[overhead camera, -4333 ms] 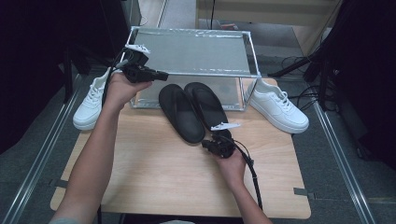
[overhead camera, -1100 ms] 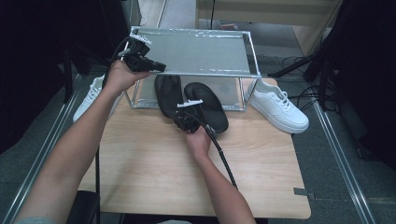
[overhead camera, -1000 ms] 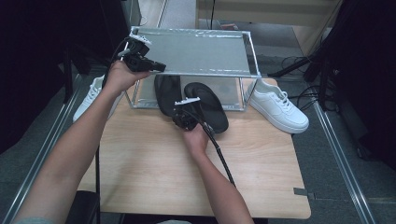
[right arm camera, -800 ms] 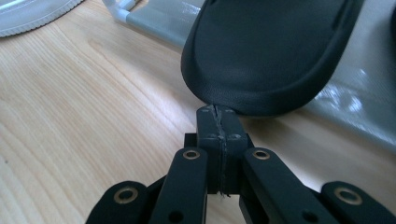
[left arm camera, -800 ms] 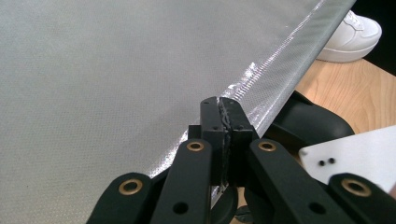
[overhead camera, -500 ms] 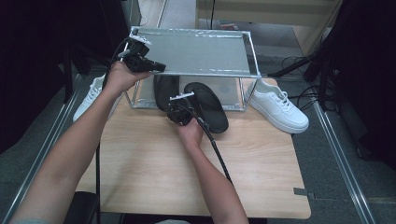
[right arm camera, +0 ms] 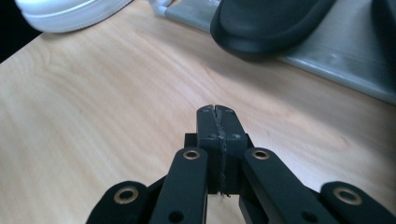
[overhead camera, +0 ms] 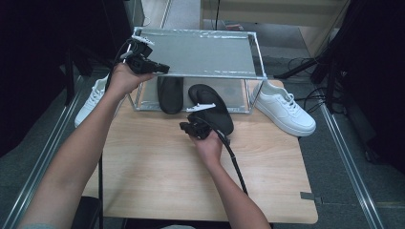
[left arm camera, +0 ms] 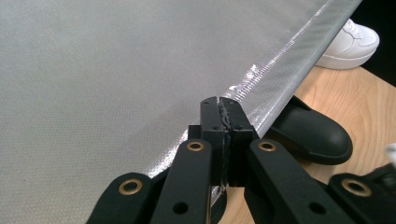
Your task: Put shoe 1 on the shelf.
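The left hand-held gripper (overhead camera: 160,69) is raised at the front left corner of the rack (overhead camera: 205,52), its jaws closed with nothing between them; in the left gripper view (left arm camera: 219,106) they lie against the front edge of the rack's silver top sheet (left arm camera: 116,70). The right hand-held gripper (overhead camera: 184,126) hangs low over the bench (overhead camera: 157,167), just in front of the rack, jaws pressed together and empty, as the right gripper view (right arm camera: 218,114) shows. One black slipper (overhead camera: 170,90) lies under the rack top, on its lower shelf. The other black slipper (overhead camera: 215,105) lies half under the rack, its near end out over the bench beside the right hand (overhead camera: 208,145). A white shoe (overhead camera: 286,107) stands to the right of the rack, and another white shoe (overhead camera: 90,98) lies off the left side
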